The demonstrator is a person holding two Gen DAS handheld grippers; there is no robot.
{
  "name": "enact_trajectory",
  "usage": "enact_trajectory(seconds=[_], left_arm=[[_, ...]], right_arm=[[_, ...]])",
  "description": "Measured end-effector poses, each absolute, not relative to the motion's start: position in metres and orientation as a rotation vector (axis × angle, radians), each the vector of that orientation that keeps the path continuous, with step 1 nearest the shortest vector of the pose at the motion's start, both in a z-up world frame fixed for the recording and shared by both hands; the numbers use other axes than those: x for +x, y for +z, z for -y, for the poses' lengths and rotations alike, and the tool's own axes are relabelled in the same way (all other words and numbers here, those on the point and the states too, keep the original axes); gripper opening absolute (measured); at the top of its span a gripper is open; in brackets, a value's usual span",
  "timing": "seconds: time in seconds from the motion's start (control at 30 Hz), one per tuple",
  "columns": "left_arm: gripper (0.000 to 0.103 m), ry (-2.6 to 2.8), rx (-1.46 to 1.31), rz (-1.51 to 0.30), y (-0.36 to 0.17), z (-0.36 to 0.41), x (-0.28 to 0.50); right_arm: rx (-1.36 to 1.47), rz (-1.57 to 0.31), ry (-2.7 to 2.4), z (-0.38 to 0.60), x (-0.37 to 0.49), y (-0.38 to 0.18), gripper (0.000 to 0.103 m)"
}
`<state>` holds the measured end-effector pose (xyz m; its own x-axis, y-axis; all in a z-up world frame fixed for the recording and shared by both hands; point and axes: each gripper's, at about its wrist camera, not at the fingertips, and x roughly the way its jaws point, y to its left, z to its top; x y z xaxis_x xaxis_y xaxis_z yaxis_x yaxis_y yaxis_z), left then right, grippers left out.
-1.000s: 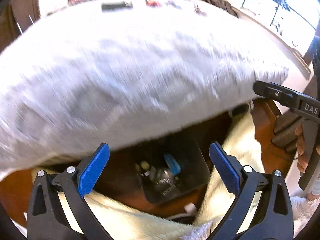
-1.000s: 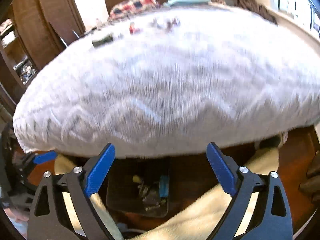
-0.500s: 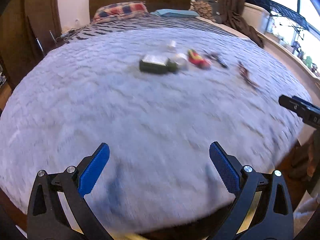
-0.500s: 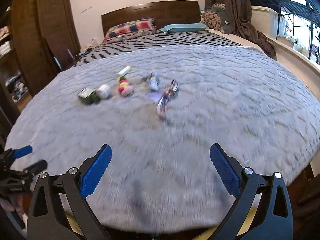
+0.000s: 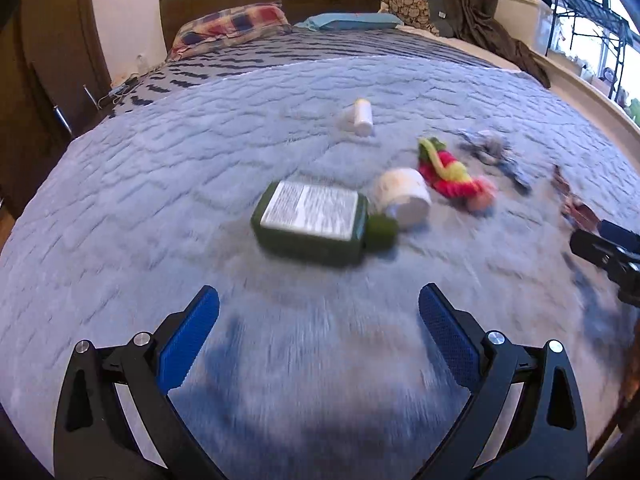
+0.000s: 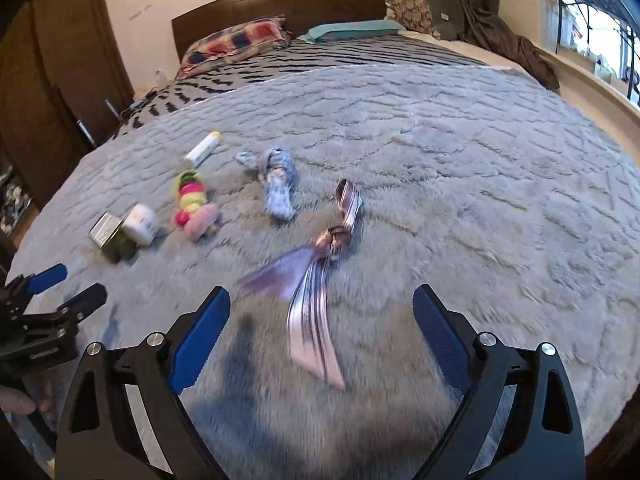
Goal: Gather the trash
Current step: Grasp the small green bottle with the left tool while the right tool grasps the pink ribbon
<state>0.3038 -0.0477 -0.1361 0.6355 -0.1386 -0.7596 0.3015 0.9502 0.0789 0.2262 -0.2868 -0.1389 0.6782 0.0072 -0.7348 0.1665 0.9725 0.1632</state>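
Approach to trash on bed [image 6: 480,168]: right tool [image 6: 320,320] empty, closing over ribbon [image 6: 312,304]; left tool [image 5: 318,320] spread, empty, short of green bottle [image 5: 312,220]. Best centred before clamping.

The left hand-held gripper [image 5: 319,342], black-framed with blue ribbed pads, tilts downward, its jaws spread wide with nothing between them. The right hand-held gripper [image 6: 321,338], of the same build, also tilts downward; its jaws are closing, yet stand wide apart, the pads pressing on nothing. To its left, in the right wrist view, bare fingers [image 6: 18,402] of the person's left hand curl around the other gripper's handle.
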Motion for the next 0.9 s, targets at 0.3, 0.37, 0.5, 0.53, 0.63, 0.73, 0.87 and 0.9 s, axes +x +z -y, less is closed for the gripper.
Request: enact_trajectory(seconds=[0.3, 0.37, 0.5, 0.53, 0.63, 0.73, 0.87, 0.9], left_arm=[[0.095, -0.286, 0.193, -0.898, -0.151, 0.057, 0.354], [0.095, -0.299, 0.172, -0.905, -0.152, 0.056, 0.358], [0.082, -0.313, 0.151, -0.912, -0.152, 0.055, 0.36], [0.082, -0.31, 0.15, -0.91, -0.151, 0.055, 0.358], [0.082, -0.301, 0.158, -0.911, -0.15, 0.054, 0.349], [0.082, -0.296, 0.146, -0.905, -0.149, 0.049, 0.332], [0.082, -0.308, 0.131, -0.897, -0.147, 0.043, 0.302], [0.082, -0.312, 0.135, -0.894, -0.147, 0.043, 0.293]], right_arm=[[0.216, -0.821, -0.116, 0.288, 0.246, -0.143, 0.078], [0.219, -0.816, -0.129, 0.289, 0.246, -0.143, 0.067], [0.233, -0.803, -0.175, 0.296, 0.242, -0.142, 0.04], [0.23, -0.803, -0.188, 0.298, 0.24, -0.142, 0.031], [0.22, -0.808, -0.178, 0.301, 0.234, -0.142, 0.024], [0.212, -0.809, -0.166, 0.3, 0.225, -0.14, 0.023], [0.246, -0.803, -0.114, 0.3, 0.203, -0.137, 0.022], [0.251, -0.802, -0.102, 0.299, 0.198, -0.136, 0.022]])
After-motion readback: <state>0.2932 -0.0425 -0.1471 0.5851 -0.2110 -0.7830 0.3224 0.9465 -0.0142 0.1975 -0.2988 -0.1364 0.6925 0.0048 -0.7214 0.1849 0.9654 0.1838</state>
